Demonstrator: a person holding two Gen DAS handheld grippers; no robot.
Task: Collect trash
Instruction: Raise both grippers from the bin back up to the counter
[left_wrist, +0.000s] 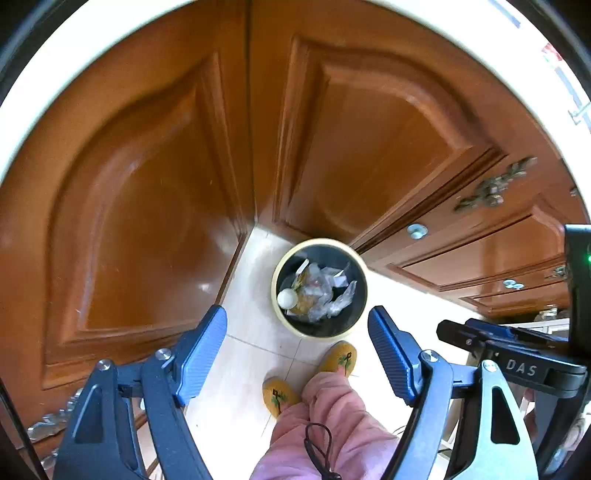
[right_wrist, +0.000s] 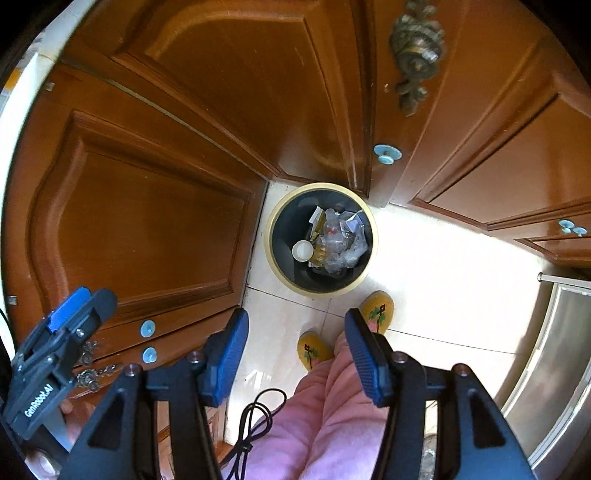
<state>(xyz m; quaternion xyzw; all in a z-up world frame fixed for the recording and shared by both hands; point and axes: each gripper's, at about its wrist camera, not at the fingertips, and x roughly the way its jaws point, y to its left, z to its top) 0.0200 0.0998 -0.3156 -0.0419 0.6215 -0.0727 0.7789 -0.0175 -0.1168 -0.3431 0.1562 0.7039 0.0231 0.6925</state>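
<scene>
**Both my grippers empty above the filled bin**

My left gripper points steeply down with its blue pads spread wide and nothing between them. Ahead of its fingertips, down on the pale tiled floor, stands the round trash bin, in the corner where the wooden cabinet doors meet. In it lie crumpled clear plastic wrappers and a white round cap. To the right, my right gripper also points down, jaws parted less widely and holding nothing. The bin lies just ahead of it too, well below the tips. My yellow slippers and pink trouser leg show beneath both grippers, near the bin
</scene>
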